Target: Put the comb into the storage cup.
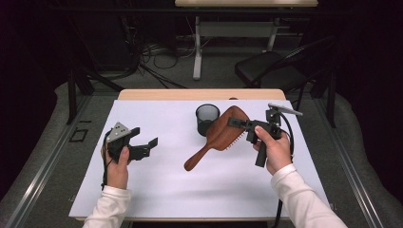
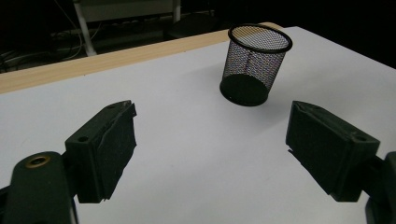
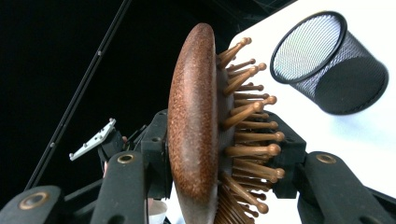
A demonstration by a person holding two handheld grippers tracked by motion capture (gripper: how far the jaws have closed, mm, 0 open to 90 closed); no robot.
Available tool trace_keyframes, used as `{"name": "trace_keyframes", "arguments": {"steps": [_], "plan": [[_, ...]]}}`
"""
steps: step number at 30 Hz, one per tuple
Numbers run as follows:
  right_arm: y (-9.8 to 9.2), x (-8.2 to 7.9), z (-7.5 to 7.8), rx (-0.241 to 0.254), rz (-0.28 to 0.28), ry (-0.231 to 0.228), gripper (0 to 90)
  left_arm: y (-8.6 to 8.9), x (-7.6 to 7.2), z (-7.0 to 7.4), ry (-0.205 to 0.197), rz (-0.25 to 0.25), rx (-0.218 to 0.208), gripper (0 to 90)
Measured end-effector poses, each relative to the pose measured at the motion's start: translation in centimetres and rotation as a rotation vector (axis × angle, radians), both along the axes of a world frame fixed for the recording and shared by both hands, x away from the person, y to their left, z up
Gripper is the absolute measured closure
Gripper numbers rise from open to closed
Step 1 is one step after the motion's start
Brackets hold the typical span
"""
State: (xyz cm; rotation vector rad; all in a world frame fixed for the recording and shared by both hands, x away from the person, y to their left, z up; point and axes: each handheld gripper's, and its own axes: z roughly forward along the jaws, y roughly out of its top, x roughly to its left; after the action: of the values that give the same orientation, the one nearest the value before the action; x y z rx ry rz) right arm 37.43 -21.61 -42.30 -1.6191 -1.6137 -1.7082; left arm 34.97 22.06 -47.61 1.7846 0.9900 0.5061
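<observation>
A wooden hairbrush point(image 1: 222, 134) is held off the white table point(image 1: 190, 190) by the right gripper point(image 1: 247, 130), whose jaws pinch the brush head from both faces: one jaw lies against the smooth rounded back, the other presses in among the wooden bristles. In the high view the brush tilts, its head raised near the right hand point(image 1: 275, 152) and its handle slanting down and toward the person's left, the handle's end low over the table. In the right gripper view the head point(image 3: 196, 135) stands edge-on between the two black jaws, bristles pointing toward the cup. A black mesh cup point(image 1: 207, 118) stands upright on the table just beside the brush head, on the far side of the white surface; whether brush and cup touch cannot be told. The left gripper point(image 1: 145, 147) is held in the left hand point(image 1: 118, 166) well apart from the brush, low over the left part of the table, its jaws spread wide with nothing between them. In the left gripper view those jaws frame bare white table, and the cup point(image 2: 254, 63) stands beyond them.
</observation>
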Motion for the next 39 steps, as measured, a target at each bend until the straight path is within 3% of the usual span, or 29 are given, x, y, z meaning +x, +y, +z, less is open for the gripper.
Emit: {"name": "trace_keyframes", "arguments": {"steps": [16,27,39], "plan": [[-0.6,1.8,2.8,-0.021,-0.049,-0.013,51.5,-0.3,0.0,-0.2,0.013,-0.019,0.0,16.1],[-0.5,3.0,3.1,-0.018,-0.08,-0.005,51.5,-0.2,0.0,-0.2,0.011,-0.019,-0.001,16.1],[-1.2,5.2,3.3,-0.038,-0.175,0.011,51.5,-0.4,0.1,-0.3,0.013,-0.025,0.0,16.1]]}}
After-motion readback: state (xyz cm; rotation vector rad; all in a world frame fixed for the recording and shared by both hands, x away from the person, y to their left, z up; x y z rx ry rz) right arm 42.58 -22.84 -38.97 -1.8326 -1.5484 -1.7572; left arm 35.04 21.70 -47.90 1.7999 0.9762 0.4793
